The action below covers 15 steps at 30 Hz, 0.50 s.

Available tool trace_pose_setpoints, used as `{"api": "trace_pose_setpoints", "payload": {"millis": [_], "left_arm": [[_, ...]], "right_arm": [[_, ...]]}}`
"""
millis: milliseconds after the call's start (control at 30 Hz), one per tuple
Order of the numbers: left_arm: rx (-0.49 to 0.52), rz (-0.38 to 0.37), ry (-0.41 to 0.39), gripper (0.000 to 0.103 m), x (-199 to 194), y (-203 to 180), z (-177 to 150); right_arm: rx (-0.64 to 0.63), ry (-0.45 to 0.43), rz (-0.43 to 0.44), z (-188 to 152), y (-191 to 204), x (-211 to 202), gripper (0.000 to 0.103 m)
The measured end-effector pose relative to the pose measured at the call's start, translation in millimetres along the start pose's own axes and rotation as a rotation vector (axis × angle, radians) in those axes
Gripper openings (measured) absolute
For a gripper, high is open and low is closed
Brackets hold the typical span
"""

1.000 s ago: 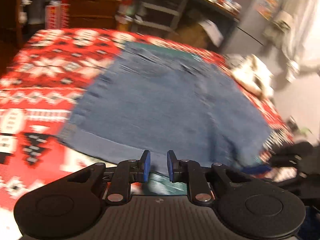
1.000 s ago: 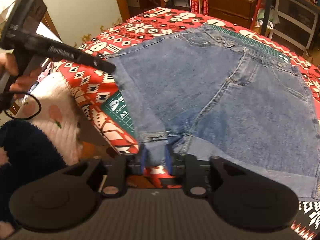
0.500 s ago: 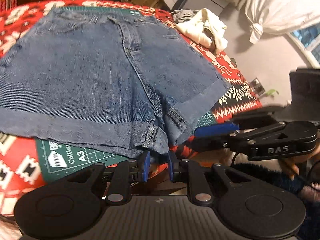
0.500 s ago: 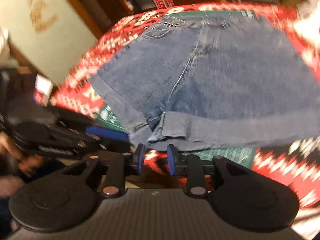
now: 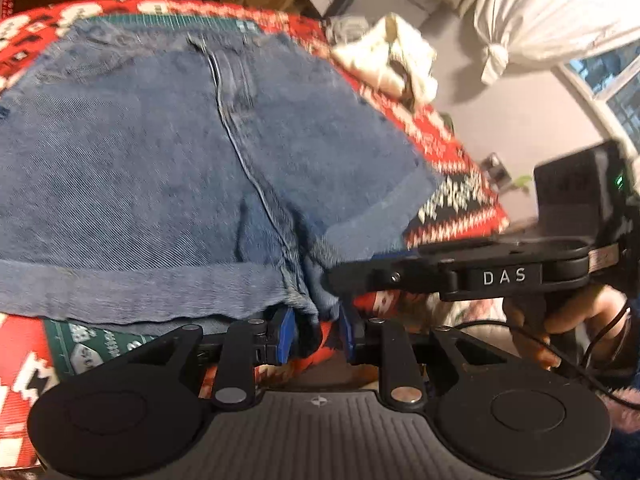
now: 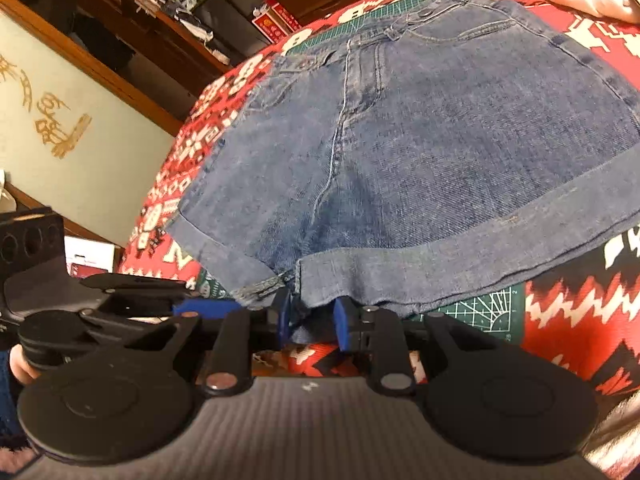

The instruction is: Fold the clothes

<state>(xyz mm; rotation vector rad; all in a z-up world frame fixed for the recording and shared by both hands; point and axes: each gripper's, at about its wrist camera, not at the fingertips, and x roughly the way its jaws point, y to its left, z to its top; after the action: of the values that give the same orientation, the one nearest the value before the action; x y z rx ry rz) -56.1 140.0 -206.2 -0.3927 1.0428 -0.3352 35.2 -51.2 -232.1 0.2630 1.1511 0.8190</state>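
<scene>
both grippers have swung in to the crotch hem of the flat blue denim shorts point(image 5: 160, 168); left gripper point(image 5: 316, 334) and right gripper point(image 6: 310, 320) jaws apart, readying a grasp.

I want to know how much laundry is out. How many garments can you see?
2: denim shorts spread flat on the green cutting mat, and a crumpled white garment beyond them at the far edge. Others may be hidden.

Dim warm indoor light, motion blur, strong fisheye bending at edges.
</scene>
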Motion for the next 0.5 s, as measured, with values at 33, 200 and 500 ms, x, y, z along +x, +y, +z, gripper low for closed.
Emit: {"api": "trace_pose_setpoints", "payload": {"millis": [33,200,500], "left_arm": [[-0.001,0.007,0.016,0.022,5,0,-1],[0.017,0.018,-0.013,0.004,6,-1,-4],[0.185,0.082,-0.035,0.002,-8,-24,-8]], "right_arm": [[-0.014,0.004,-0.011,-1,2,2,0.027],[-0.11,0.004,-0.038,-4,13,2,0.007],[-0.27,0.083,-0.077,-6,36,3,0.013]]}}
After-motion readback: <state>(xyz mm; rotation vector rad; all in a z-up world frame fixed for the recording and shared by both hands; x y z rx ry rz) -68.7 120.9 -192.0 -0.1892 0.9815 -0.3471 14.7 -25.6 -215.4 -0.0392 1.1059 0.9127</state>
